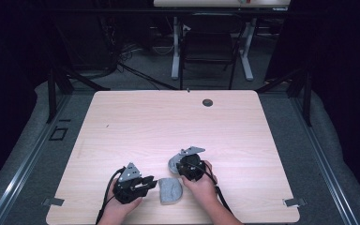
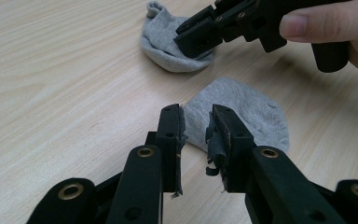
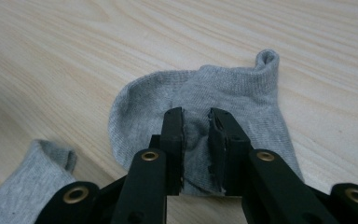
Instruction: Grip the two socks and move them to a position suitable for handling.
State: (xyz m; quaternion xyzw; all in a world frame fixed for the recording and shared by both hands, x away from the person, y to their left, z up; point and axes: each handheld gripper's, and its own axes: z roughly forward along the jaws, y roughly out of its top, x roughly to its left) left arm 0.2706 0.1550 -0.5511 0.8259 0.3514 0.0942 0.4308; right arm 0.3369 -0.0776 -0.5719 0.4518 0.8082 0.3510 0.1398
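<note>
Two small grey socks are being handled on the table (image 1: 136,122). The far sock (image 3: 200,100) lies flat under the right gripper (image 3: 196,116), low and right of centre in the high view; its jaws stand parted above the knit, with nothing pinched. The near sock (image 2: 242,112), bottom centre in the high view, lies just ahead of the left gripper (image 2: 196,114), whose jaws are likewise released. Pairing seems under way; next, a soft ribbed cuff would need pinching.
</note>
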